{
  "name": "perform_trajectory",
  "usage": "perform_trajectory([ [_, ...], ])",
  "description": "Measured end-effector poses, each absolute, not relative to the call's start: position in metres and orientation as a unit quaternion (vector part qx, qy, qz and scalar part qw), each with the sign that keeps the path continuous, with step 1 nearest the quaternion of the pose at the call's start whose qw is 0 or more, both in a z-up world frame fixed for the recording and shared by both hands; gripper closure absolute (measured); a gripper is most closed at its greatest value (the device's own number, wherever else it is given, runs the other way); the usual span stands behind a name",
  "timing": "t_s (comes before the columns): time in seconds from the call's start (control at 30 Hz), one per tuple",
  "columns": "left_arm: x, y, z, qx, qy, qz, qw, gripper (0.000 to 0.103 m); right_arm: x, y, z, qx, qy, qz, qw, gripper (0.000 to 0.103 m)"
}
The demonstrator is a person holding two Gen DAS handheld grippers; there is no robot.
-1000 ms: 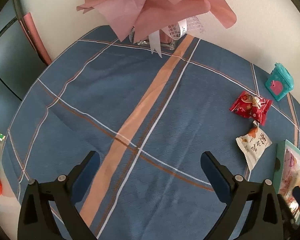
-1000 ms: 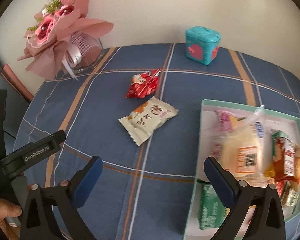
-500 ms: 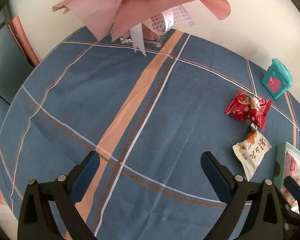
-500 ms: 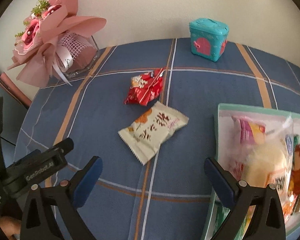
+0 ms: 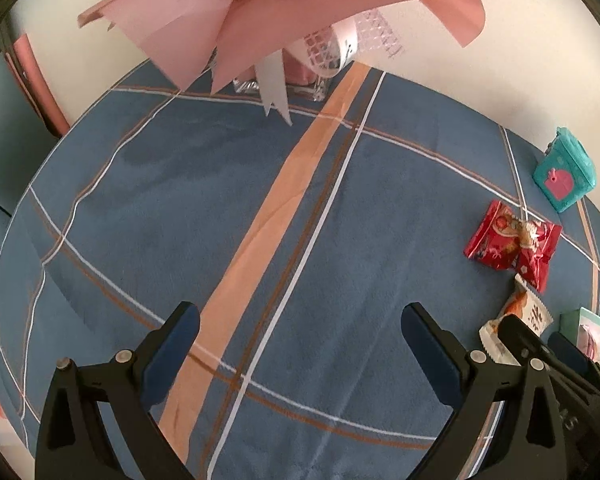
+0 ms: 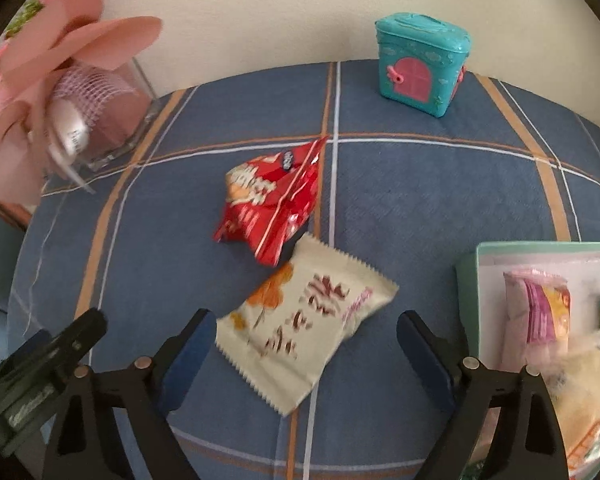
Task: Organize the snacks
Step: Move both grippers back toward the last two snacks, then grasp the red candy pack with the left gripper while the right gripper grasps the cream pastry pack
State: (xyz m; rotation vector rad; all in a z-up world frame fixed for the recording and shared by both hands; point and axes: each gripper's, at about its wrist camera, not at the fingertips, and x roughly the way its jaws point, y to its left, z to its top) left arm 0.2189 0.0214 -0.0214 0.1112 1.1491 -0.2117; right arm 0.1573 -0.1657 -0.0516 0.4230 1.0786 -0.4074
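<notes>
Several snacks already lie in the box (image 6: 470,276), but beside it on the cloth remain the white packet (image 6: 306,326), now between my closing right gripper (image 6: 302,354) jaws, not yet pinched, and the red packet (image 6: 272,204) beyond it, while my left gripper (image 5: 300,342) hangs wide and empty.

From my right tongs' view, the flat snack packet (image 6: 306,330) lies on the tablecloth (image 6: 420,200) at six o'clock, between the tips of my right gripper (image 6: 302,350), whose jaws are closing without touching it. The crinkled packet (image 6: 274,204) lies just behind it toward twelve, touching its far corner. The house-shaped box (image 6: 420,66) stands well behind at one o'clock, near the wall. The tray (image 6: 466,276) sits at three o'clock with wrapped snacks in it. The bouquet in its vase (image 6: 100,120) stands at ten o'clock. My left gripper (image 6: 40,376) is at eight.
</notes>
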Motion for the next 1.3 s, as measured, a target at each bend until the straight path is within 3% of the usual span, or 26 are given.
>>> perform_trajectory([
  [0.3, 0.222, -0.004, -0.016, 0.078, 0.534, -0.131, 0.832, 0.002, 0.169, -0.173, -0.066, 0.194, 0.518, -0.208, 0.807, 0.016],
  [0.57, 0.236, -0.025, -0.007, 0.049, 0.551, -0.186, 0.812, 0.002, 0.154, -0.183, -0.061, 0.2, 0.512, -0.195, 0.813, 0.034],
  [0.73, 0.252, -0.052, 0.002, 0.02, 0.562, -0.237, 0.792, 0.002, 0.146, -0.193, -0.061, 0.211, 0.506, -0.192, 0.814, 0.036],
  [1.07, 0.26, -0.123, -0.025, 0.081, 0.586, -0.289, 0.753, 0.002, 0.137, -0.202, -0.057, 0.212, 0.499, -0.178, 0.821, 0.037],
  [1.17, 0.27, -0.129, -0.037, 0.07, 0.596, -0.285, 0.747, 0.005, 0.132, -0.203, -0.056, 0.212, 0.499, -0.173, 0.822, 0.037],
  [1.3, 0.271, -0.132, -0.04, 0.049, 0.597, -0.3, 0.742, 0.025, 0.127, -0.204, -0.055, 0.211, 0.498, -0.169, 0.824, 0.037],
])
